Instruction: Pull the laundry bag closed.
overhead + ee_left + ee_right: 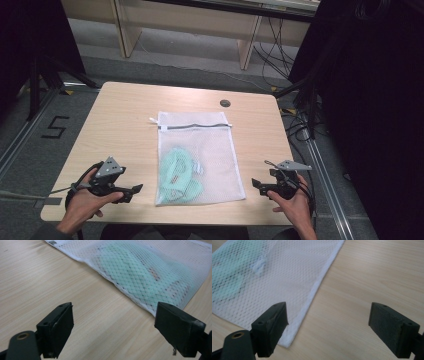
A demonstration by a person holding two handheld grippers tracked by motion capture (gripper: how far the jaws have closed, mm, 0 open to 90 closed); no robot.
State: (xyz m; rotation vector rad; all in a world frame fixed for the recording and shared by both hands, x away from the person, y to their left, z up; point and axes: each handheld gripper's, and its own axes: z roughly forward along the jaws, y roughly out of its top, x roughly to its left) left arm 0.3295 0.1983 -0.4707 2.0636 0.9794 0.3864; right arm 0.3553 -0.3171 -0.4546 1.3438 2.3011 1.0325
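Both tools, left point(131, 192) and right point(258, 185), wide open and empty, flanking mesh bag point(200, 150), bare table point(120, 125) around.

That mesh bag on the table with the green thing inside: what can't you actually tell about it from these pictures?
- What the mint-green item is: the mesh bag veils it in the high view; in the left gripper view it is blurred.
- The small white piece beside it: too small in the high view, blurred in the right gripper view.
- Whether the zipper is fully closed: too small.
- The bag's top end: cut off in both gripper views.
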